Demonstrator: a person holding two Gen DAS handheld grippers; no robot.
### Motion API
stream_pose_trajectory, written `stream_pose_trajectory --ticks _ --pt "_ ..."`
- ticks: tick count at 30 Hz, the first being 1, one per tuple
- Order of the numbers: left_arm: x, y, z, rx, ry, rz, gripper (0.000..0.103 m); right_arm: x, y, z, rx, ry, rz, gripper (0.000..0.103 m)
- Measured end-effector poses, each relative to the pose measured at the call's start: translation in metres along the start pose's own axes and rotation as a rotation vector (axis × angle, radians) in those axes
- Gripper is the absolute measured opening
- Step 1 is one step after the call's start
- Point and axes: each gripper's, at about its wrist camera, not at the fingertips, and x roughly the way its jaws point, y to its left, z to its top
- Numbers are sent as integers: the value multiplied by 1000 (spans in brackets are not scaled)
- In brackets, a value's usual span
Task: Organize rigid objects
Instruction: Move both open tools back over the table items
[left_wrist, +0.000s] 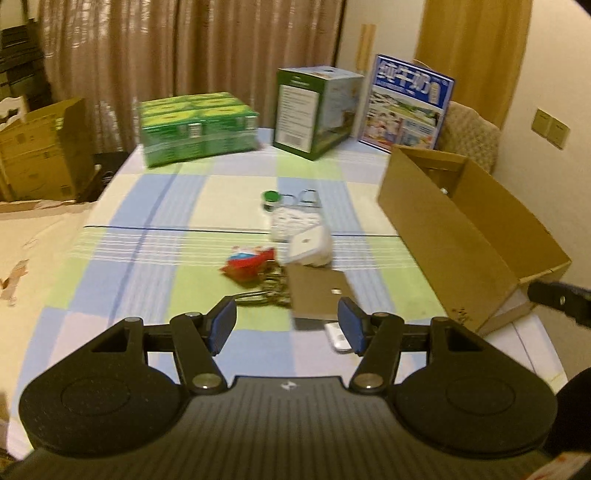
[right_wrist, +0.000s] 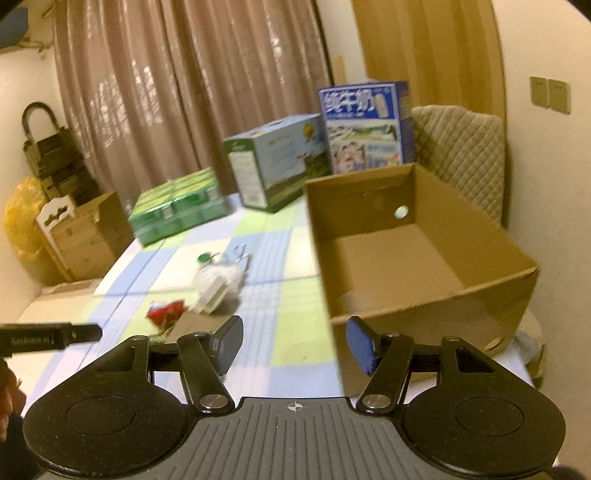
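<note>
On the table (left_wrist: 155, 206), under a blue, green and cream checked cloth, a small heap of things near the middle: a jar with a green lid (left_wrist: 271, 199), a clear thing with metal clips just behind it (left_wrist: 304, 195), a white plastic thing (left_wrist: 310, 245), a red packet (left_wrist: 245, 262), some gold-coloured bits too blurred to name (left_wrist: 273, 284), a flat piece of brown card (left_wrist: 319, 295) and a small white thing at the near edge of the card (left_wrist: 338, 334). All blurry, all close together, some touching.

To the right of the heap, an open cardboard box (right_wrist: 417, 254), looking empty in the right wrist view, with a round hole in its far wall.

At the far end of the table, a green wrapped pack of cartons (left_wrist: 197, 123), a green and white box (left_wrist: 317, 110) and a tall blue milk box (left_wrist: 406, 103), standing in a row. Behind them, brown curtains (left_wrist: 184, 55).

Left tool (left_wrist: 287, 325) spread apart, nothing between its blue pads, above the near edge of the heap. Right tool (right_wrist: 293, 341) spread apart too, nothing pinched, by the near corner of the cardboard box.
</note>
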Motion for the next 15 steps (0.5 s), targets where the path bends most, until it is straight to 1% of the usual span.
stream_pose_trajectory --ticks 5,8,15 --pt "-9 16 -1 -23 -16 26 57 4 19 -9 -27 24 26 59" --pt "-12 20 -1 -27 -23 28 58 6 28 -11 -37 32 33 59" --pt "-8 25 0 -9 -20 37 59 21 46 -13 -59 48 40 59"
